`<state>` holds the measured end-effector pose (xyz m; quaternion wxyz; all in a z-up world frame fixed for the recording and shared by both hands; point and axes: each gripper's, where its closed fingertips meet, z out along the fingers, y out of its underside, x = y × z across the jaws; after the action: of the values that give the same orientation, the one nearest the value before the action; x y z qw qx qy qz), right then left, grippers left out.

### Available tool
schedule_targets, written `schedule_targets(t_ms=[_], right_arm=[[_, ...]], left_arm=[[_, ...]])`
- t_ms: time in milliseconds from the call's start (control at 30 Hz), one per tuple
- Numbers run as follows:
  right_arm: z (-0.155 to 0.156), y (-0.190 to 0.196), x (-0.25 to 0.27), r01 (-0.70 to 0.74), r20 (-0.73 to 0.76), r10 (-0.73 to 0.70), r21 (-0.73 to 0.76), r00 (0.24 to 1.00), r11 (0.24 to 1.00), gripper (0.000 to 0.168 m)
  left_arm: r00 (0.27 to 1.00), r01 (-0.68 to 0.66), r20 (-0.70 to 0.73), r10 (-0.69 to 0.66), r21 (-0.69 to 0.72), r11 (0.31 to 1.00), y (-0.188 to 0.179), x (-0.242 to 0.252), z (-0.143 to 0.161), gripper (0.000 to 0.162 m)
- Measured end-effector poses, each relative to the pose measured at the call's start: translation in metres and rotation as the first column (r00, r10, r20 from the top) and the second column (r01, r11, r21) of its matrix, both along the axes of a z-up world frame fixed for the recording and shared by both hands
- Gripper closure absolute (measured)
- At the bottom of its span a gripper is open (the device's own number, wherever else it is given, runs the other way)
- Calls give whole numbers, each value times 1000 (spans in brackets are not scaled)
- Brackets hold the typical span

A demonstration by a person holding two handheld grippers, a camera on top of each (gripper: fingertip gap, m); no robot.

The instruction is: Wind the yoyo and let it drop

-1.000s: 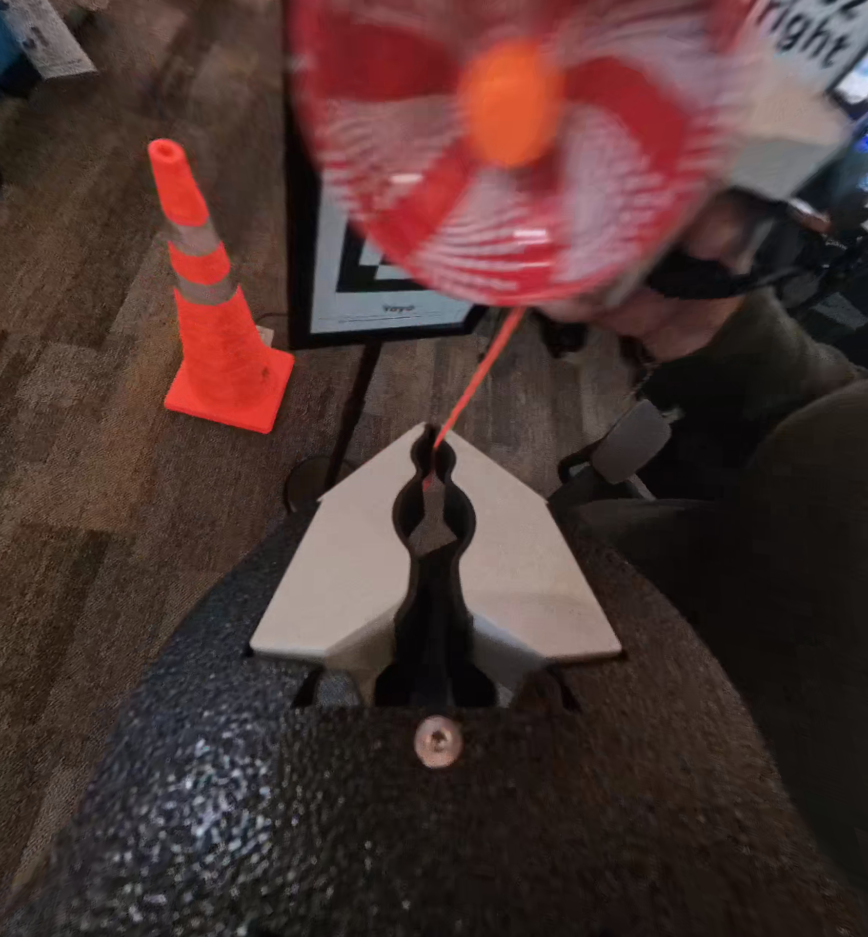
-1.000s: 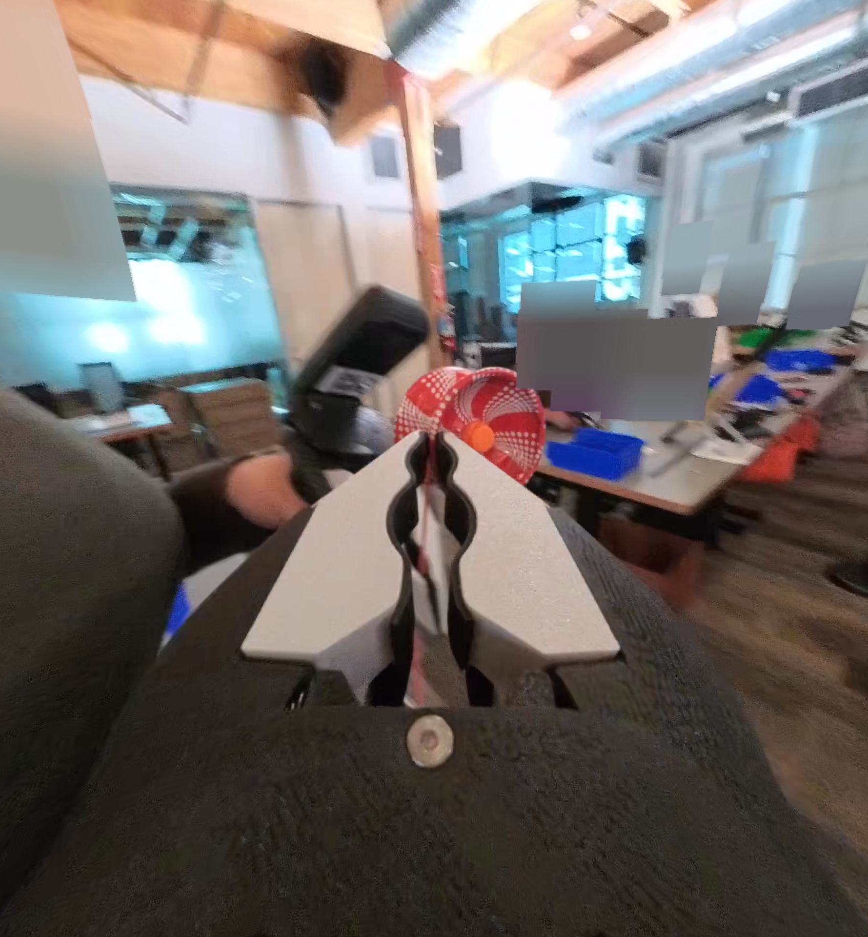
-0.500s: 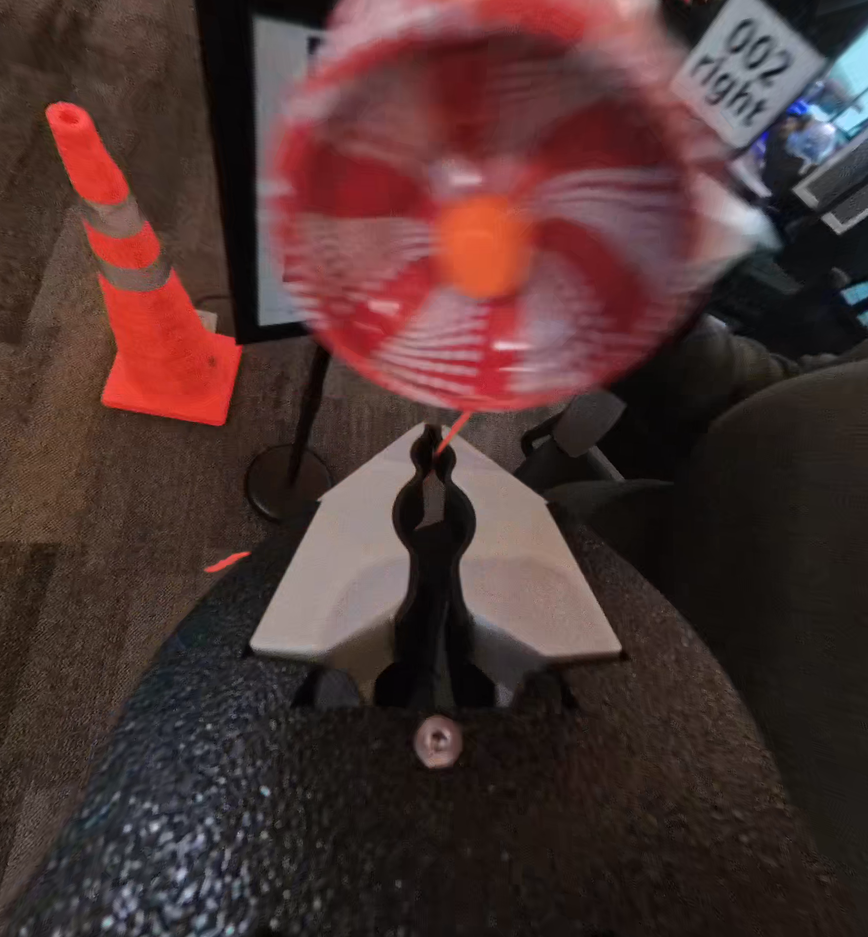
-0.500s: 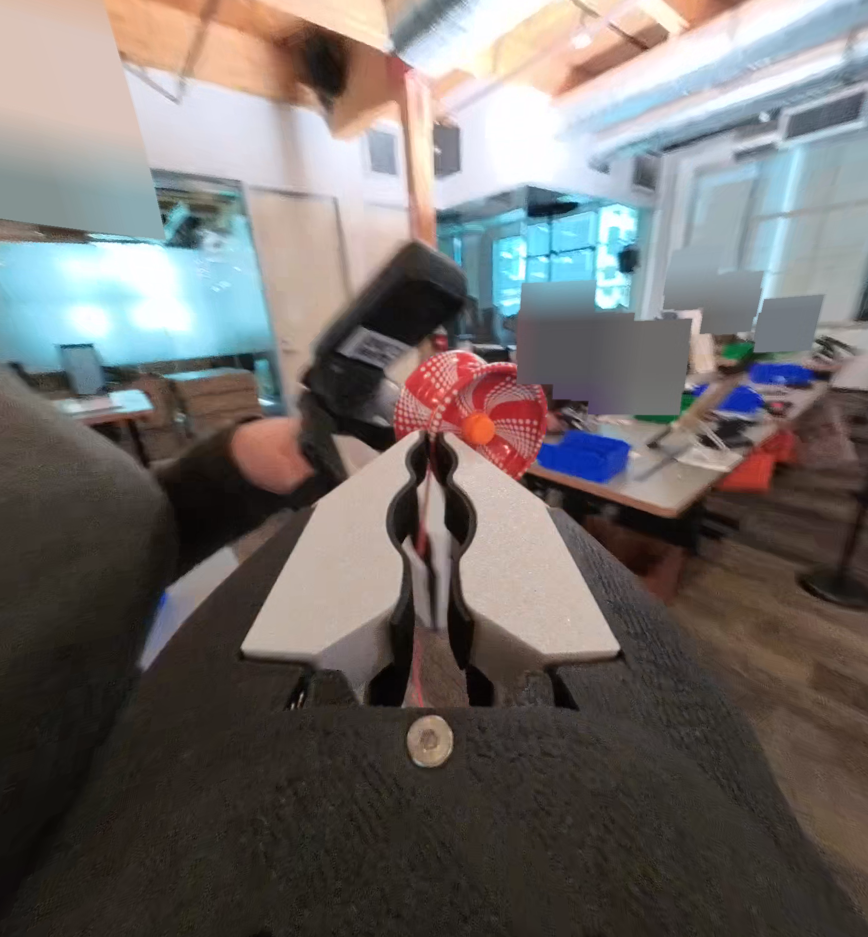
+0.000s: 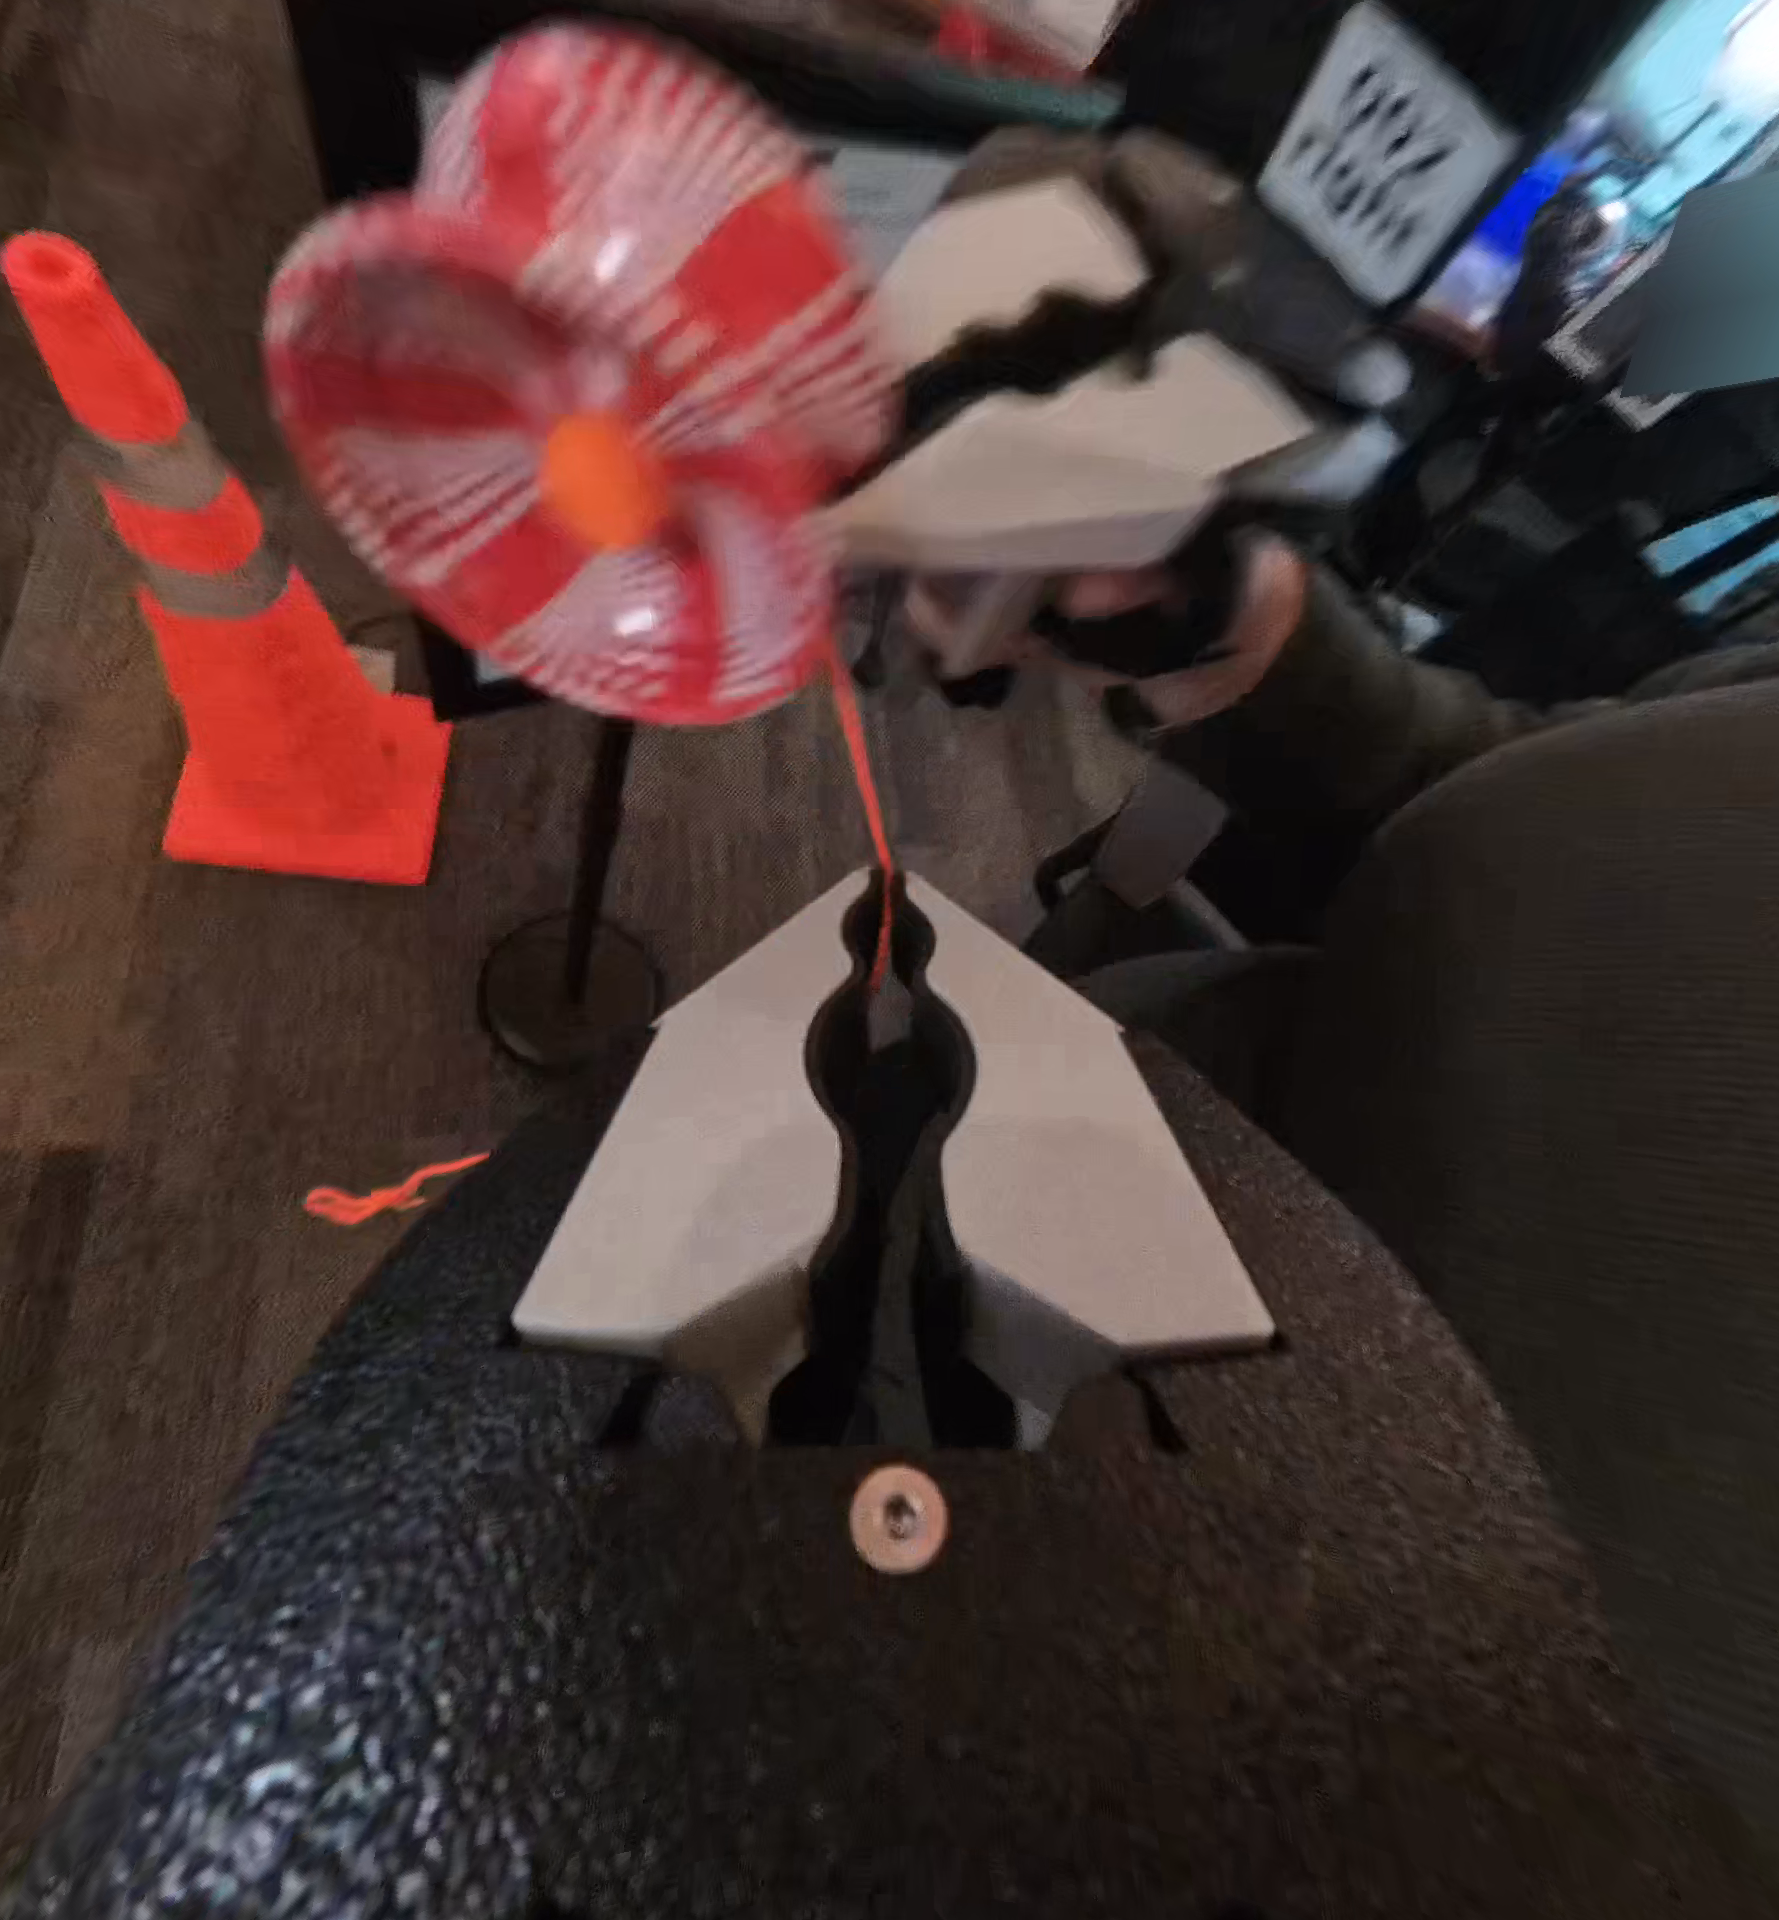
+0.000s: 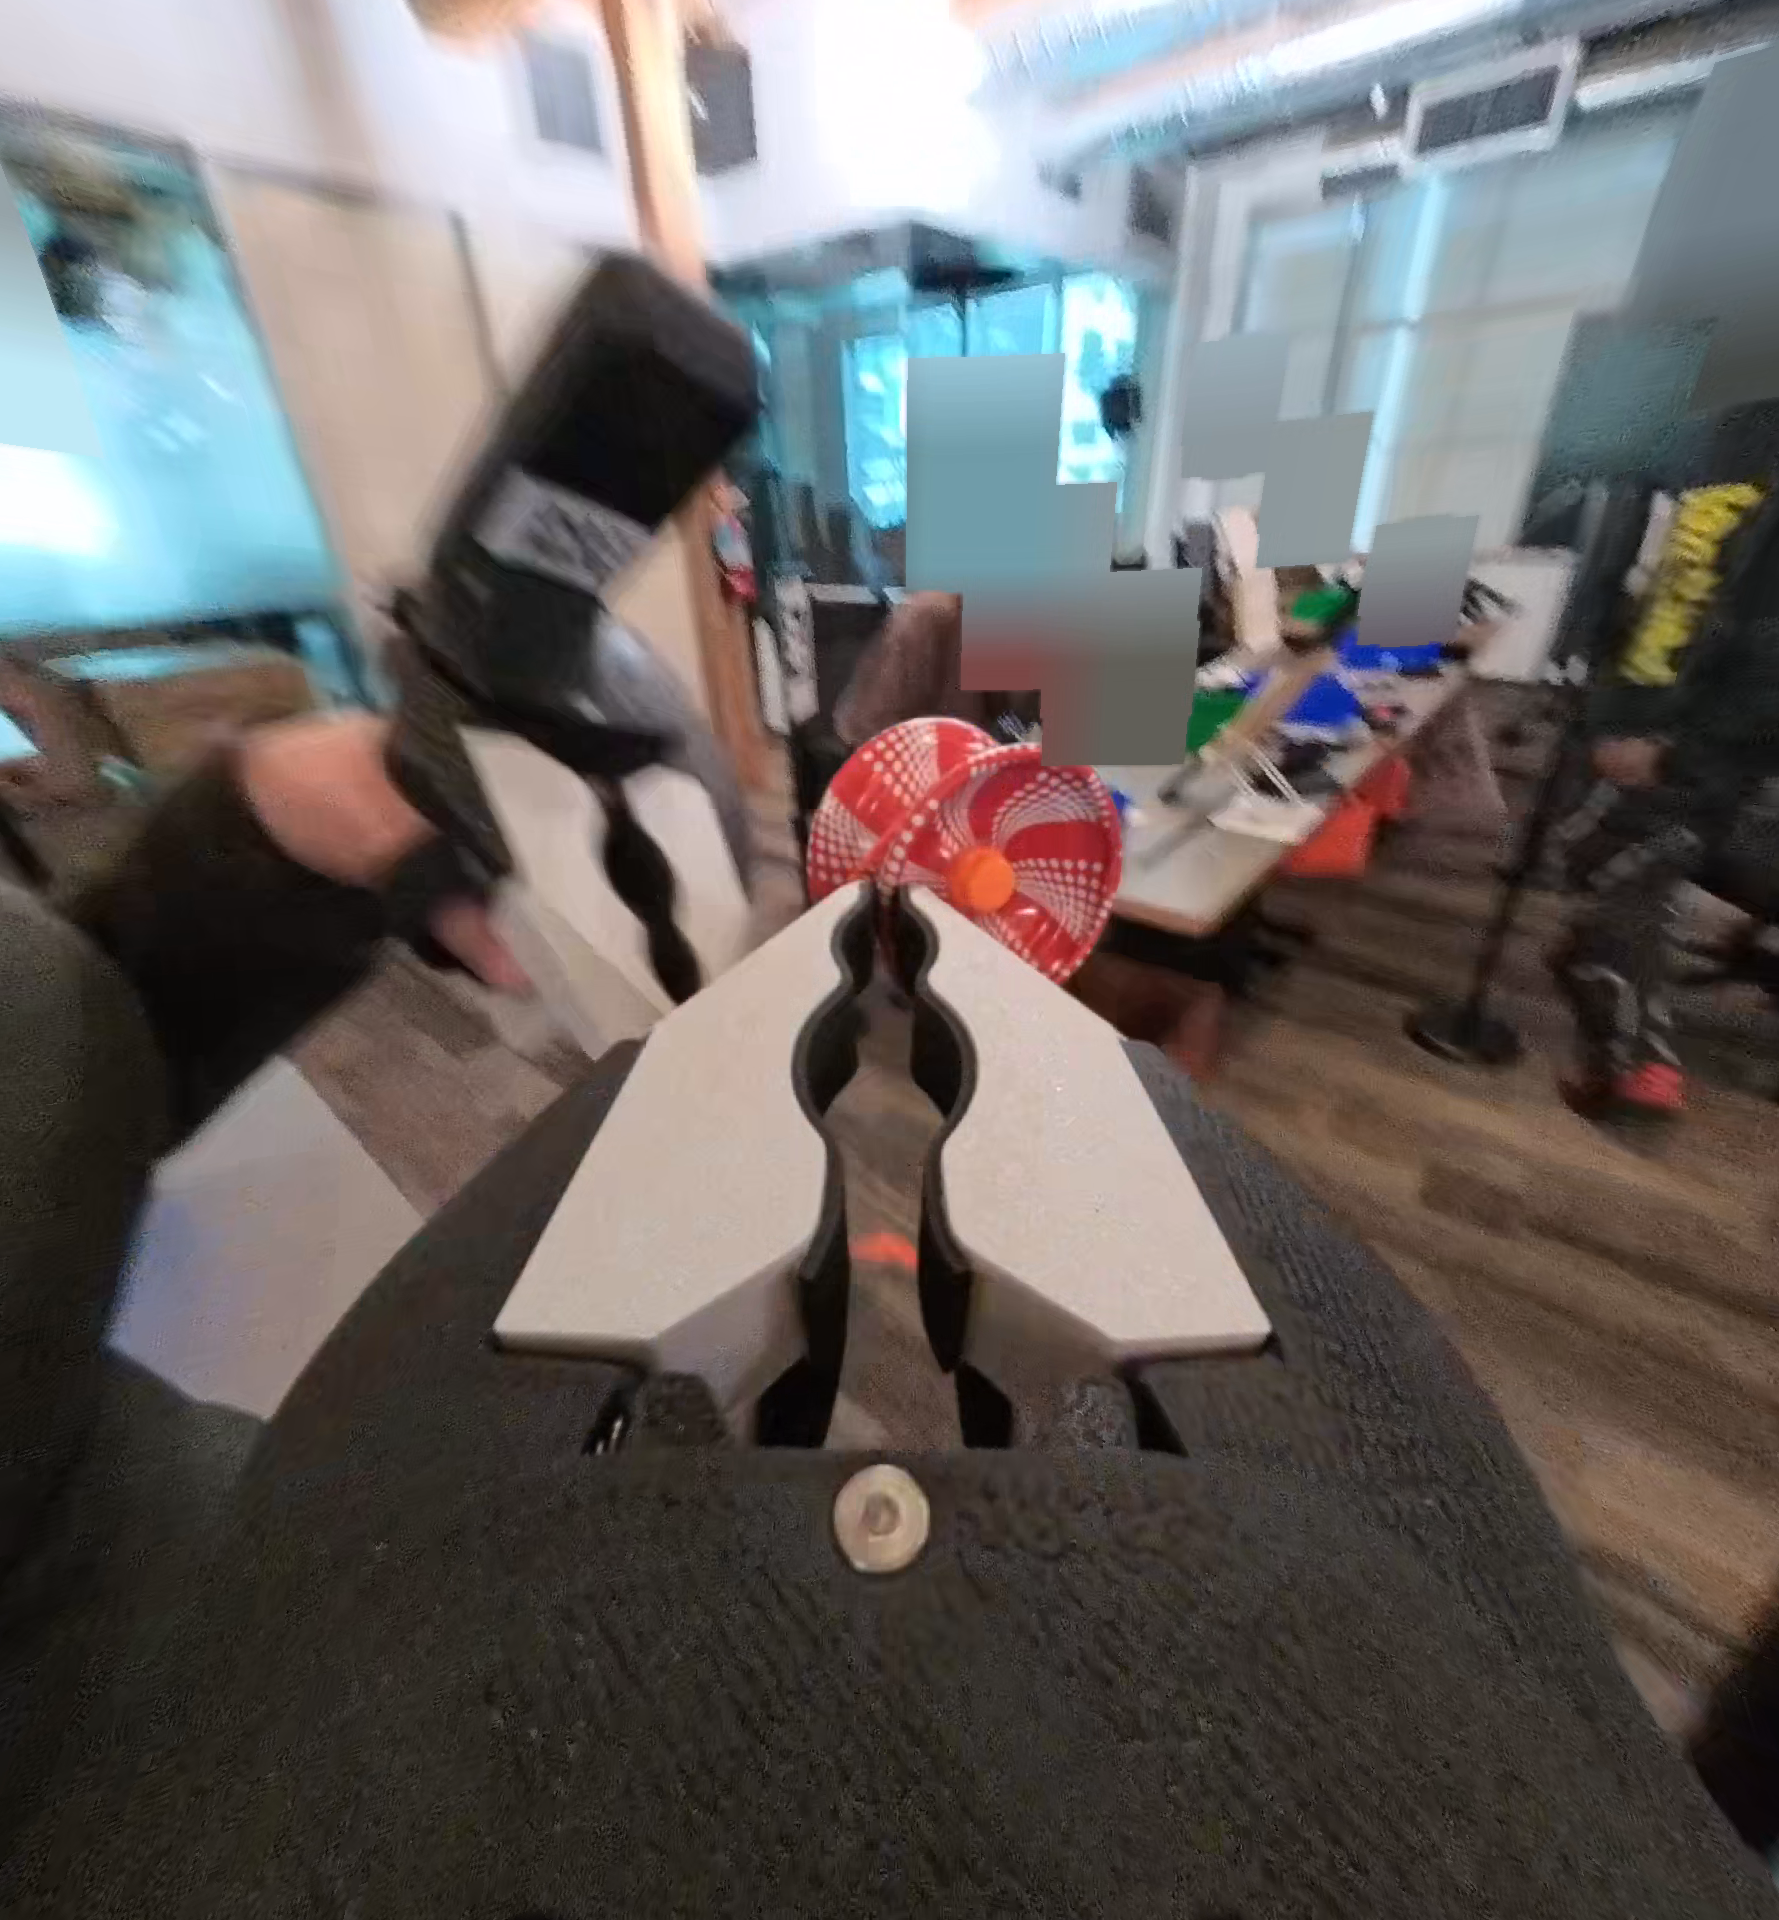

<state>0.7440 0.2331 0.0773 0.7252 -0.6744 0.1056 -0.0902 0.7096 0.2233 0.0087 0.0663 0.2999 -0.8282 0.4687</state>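
The left tongs [image 5: 890, 894] are clenched on the orange string [image 5: 857, 769], which now rises up and to the left from their tips; half a second ago only a short stub of it showed under the yoyo. The yoyo [image 5: 563, 447], red and white with an orange hub, has swung from straight ahead of the left tongs to ahead and left of them, its rim well apart from their tips, and it now shows both halves at an angle instead of one flat face.

The right tongs [image 6: 887, 902] have their tips nearly together with a narrow wavy gap behind; the string looks to run between the tips, though whether they pinch it I cannot tell. In the right wrist view the yoyo [image 6: 968, 847] sits just beyond and slightly right of those tips, close enough to look as if it touches them, much as it did half a second ago.

In the left wrist view the right tongs [image 5: 916, 431] appear on their side directly right of the yoyo, almost against it. That view also shows the floor with a loose piece of orange string [image 5: 386, 1195] and an orange traffic cone [image 5: 241, 623]. The right wrist view instead shows the left tongs [image 6: 682, 982] and the hand [image 6: 334, 821] carrying them, raised at the left, with a cluttered surface [image 6: 1217, 883] farther back.
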Motion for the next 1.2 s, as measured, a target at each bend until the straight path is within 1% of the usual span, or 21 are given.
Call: schedule_targets(t_ms=[33, 100, 167, 233, 300, 367, 400, 433, 500, 567, 633, 700, 767, 800, 867, 933, 967, 1000, 1033, 1100, 1200], right_arm=[[17, -1, -15, -99, 12, 98, 100, 995, 990, 168], [41, -8, -52, -334, 60, 329, 224, 942, 916, 168], [43, -18, -79, -503, 90, 496, 215, 864, 837, 168], [25, -20, -84, -539, 58, 536, 86, 842, 838, 168], [-8, -16, -67, -444, -5, 446, -118, 895, 888, 168], [-40, -16, -30, -227, -15, 234, -322, 972, 919, 168], [-49, -19, -10, -107, 0, 115, -382, 993, 918, 168], [-49, -20, 3, -26, 23, 38, -386, 999, 922, 167], [-30, -19, 14, 39, 11, -38, -257, 999, 966, 168], [-9, -20, 19, 74, 0, -74, -109, 997, 991, 168], [18, -19, -2, -58, 17, 58, 56, 998, 997, 168], [42, -24, -38, -281, 68, 273, 190, 960, 941, 168], [48, -34, -69, -467, 126, 451, 204, 884, 860, 168], [41, -36, -74, -500, 118, 487, 157, 866, 851, 168], [10, -32, -65, -448, 49, 449, -38, 892, 893, 168], [-25, -28, -39, -279, 19, 294, -263, 956, 924, 167], [-36, -27, -25, -189, 26, 209, -332, 978, 924, 167], [-37, -25, -12, -112, 40, 134, -343, 990, 933, 167], [-30, -23, -2, -51, 49, 69, -301, 996, 952, 167], [-16, -23, 12, 31, 42, -23, -201, 999, 979, 168], [3, -28, 21, 96, 34, -94, -66, 995, 993, 168]], left_arm=[[999, -44, -8, 44, 45, 998, 6, 9, -14, 162], [986, -168, -4, 169, 76, 983, 24, 35, -30, 162], [952, -305, 29, 304, 71, 950, 49, 60, -30, 162], [924, -369, 94, 371, -42, 928, 61, 72, 0, 162], [914, -330, 188, 359, -167, 929, 59, 66, 44, 162], [931, -191, 250, 265, -283, 940, 42, 41, 87, 162], [947, -110, 254, 196, -319, 941, 32, 25, 101, 162], [961, -52, 244, 131, -303, 952, 22, 12, 102, 162], [978, 44, 208, 8, -242, 969, 5, -7, 87, 162], [993, 67, 104, -49, -181, 981, -6, -13, 57, 162], [999, -16, 45, 20, -79, 997, 0, 6, 20, 162], [991, -128, 20, 130, -59, 990, 14, 32, -1, 162], [959, -270, 60, 279, -117, 956, 36, 62, 4, 162], [942, -308, 78, 327, -195, 931, 45, 69, 19, 162], [914, -310, 161, 374, -321, 895, 54, 69, 58, 162], [920, -199, 244, 307, -387, 900, 43, 50, 92, 162], [930, -120, 275, 243, -397, 910, 30, 36, 105, 162], [940, -61, 291, 177, -367, 928, 16, 23, 106, 162], [949, -9, 297, 108, -318, 948, 2, 12, 101, 162], [968, 80, 249, -24, -216, 973, -21, -7, 79, 162], [990, 63, 129, -50, -102, 993, -26, -1, 35, 162]])
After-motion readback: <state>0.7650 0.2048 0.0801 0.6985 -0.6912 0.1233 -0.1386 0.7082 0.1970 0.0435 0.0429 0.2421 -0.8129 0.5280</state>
